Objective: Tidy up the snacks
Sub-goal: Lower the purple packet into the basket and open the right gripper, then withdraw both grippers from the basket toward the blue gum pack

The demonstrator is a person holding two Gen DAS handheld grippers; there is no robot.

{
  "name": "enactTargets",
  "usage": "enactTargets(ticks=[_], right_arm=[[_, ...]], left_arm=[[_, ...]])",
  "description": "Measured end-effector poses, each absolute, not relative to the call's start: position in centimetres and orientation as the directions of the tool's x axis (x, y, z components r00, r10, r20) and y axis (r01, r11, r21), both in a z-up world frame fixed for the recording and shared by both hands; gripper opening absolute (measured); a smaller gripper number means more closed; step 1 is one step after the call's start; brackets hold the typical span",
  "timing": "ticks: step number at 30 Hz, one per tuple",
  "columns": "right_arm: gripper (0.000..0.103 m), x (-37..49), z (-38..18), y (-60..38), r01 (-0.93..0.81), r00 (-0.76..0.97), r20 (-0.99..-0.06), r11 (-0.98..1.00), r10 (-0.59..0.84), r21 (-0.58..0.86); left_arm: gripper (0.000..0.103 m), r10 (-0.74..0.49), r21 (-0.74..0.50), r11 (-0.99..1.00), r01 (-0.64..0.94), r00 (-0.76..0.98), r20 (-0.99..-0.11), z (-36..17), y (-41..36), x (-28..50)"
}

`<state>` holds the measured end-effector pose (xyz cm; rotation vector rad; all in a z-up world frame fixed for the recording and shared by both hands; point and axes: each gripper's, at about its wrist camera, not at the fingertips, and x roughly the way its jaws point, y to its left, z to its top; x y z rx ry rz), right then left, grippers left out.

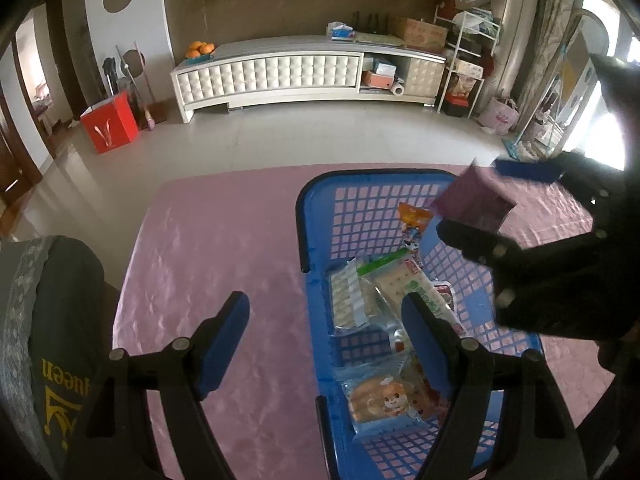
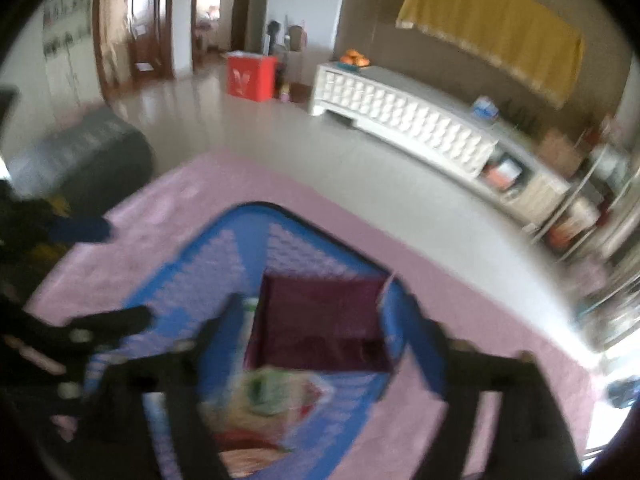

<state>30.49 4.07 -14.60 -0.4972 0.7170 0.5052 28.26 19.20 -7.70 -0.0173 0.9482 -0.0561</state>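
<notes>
Pink cloth point(image 1: 224, 240) is spread beneath a blue basket point(image 1: 316, 200) of snack packets point(image 1: 372, 304). Above its far edge, a purple packet point(image 1: 474, 200) is gripped by the right gripper point(image 2: 320, 336); the left gripper point(image 1: 324, 312) is held spread, empty, over the basket's near-left rim.

The whole right wrist view is smeared with blur: the packets point(image 2: 276, 404) in the blue basket point(image 2: 224, 240) show only as pale and green patches, their print unreadable. In the left wrist view the right gripper point(image 1: 520, 204) covers the basket's far right corner, and whether its jaws pinch the purple packet point(image 1: 474, 200) cannot be told. The left gripper's right finger point(image 1: 424, 320) hides part of the cracker packets point(image 1: 360, 300). The basket's near end is cut off by the bottom edge, and the grey cushion point(image 1: 48, 320) by the left.
</notes>
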Motion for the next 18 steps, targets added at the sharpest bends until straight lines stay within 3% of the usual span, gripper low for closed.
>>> enactTargets(ticks=[1,10,18], right_arm=[[0.103,30.4,-14.7,4.2,-0.576,0.665,-0.706,0.768,0.242,-0.28],[0.103,29.8,-13.5,1.8,-0.567,0.638,-0.715,0.802,0.285,-0.186],[0.103,27.9,-11.8,-0.3,-0.541,0.654,-0.707,0.82,0.27,-0.188]], left_arm=[[0.077,-0.05,-0.034,0.999,0.039,0.58,-0.813,-7.9,19.2,28.3],[0.077,-0.061,-0.046,0.998,0.041,0.579,-0.813,-7.4,18.8,27.9],[0.077,-0.078,-0.058,0.997,0.053,0.611,-0.787,-5.6,17.4,26.3]])
